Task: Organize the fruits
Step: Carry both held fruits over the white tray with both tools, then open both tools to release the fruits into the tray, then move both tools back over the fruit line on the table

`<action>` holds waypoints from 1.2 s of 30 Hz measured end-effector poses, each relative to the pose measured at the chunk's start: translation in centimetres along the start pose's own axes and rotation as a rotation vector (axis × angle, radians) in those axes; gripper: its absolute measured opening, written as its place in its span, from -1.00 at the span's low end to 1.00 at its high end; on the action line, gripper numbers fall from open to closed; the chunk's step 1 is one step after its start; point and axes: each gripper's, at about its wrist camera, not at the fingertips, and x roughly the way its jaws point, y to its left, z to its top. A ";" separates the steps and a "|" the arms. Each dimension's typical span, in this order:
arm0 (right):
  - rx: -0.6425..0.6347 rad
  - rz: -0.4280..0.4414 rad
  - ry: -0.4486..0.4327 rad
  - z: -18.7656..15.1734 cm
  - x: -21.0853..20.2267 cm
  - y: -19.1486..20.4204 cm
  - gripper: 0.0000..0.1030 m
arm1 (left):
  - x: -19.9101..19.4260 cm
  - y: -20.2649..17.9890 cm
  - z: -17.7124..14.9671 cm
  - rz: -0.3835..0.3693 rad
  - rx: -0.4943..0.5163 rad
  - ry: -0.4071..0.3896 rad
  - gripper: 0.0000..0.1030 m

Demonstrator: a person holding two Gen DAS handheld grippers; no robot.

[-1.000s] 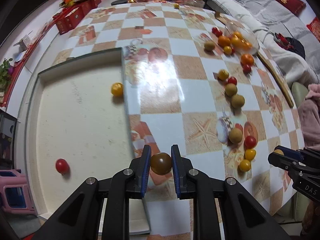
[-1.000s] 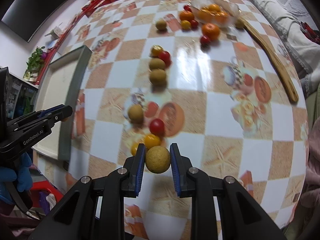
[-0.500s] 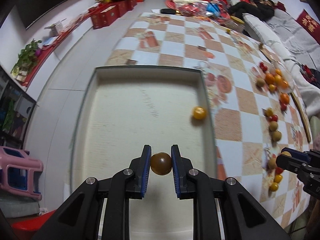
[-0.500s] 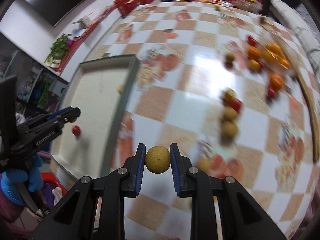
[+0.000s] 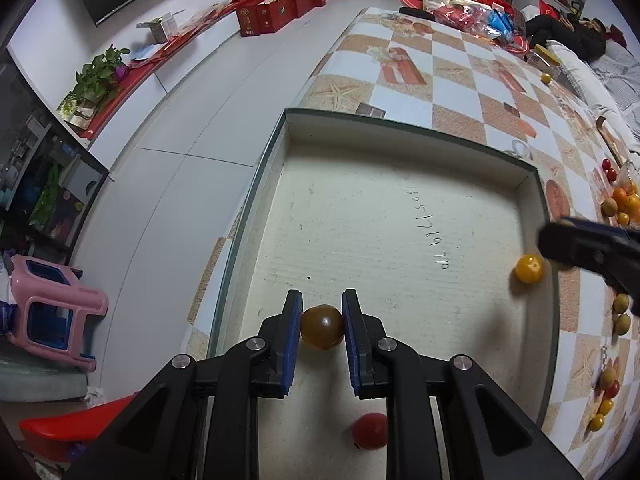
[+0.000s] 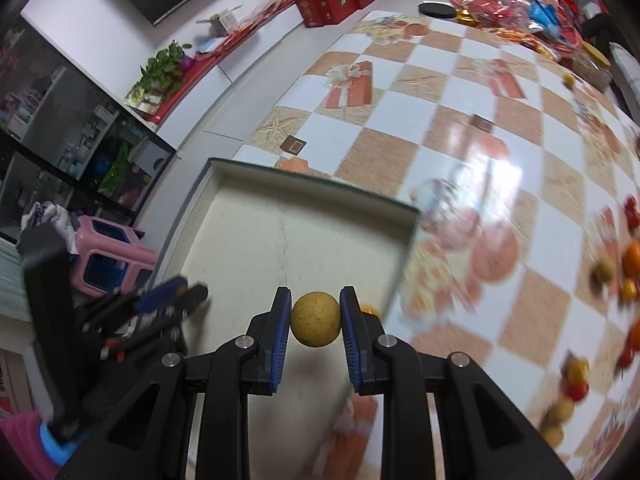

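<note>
Left gripper (image 5: 322, 326): clamped on a brown fruit (image 5: 322, 327), round, glossy, over the tray (image 5: 404, 136) near its left edge.
Right gripper (image 6: 315, 320): clamped on a tan fruit (image 6: 315, 320), round, matte, speckled, over the tray's right edge.
Tray: shallow, rectangular, pale floor; holds a yellow fruit (image 5: 528, 268) at the right wall and a red fruit (image 5: 370, 431) near the front.
</note>
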 end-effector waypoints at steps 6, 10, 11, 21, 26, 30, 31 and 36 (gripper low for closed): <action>-0.022 -0.042 0.050 1.9 3.7 0.3 -0.47 | 0.7 0.1 -0.3 0.020 0.018 0.002 -0.57; -0.052 -0.085 0.090 1.9 5.5 0.4 -0.47 | 0.6 -0.2 -0.5 0.034 0.042 -0.004 -0.57; -0.056 -0.090 0.102 1.8 5.8 0.3 -0.47 | 0.6 -0.2 -0.5 0.035 0.041 -0.004 -0.57; -0.043 -0.068 0.073 2.3 4.8 0.5 0.32 | 0.0 -0.5 -1.2 0.032 0.036 -0.020 0.25; 0.028 0.008 -0.013 2.3 1.7 -0.6 0.74 | -0.5 -1.0 -1.7 0.035 0.056 -0.002 0.25; 0.082 0.006 -0.071 1.5 -1.1 -1.6 0.87 | -1.5 -2.5 -2.2 0.032 0.106 -0.001 0.25; 0.094 0.005 -0.082 1.1 -1.8 -2.1 0.87 | -1.8 -3.0 -2.3 0.027 0.120 -0.004 0.25; 0.157 -0.035 -0.107 -1.6 -5.0 -4.8 0.87 | -3.3 -5.6 -2.9 -0.005 0.191 -0.014 0.25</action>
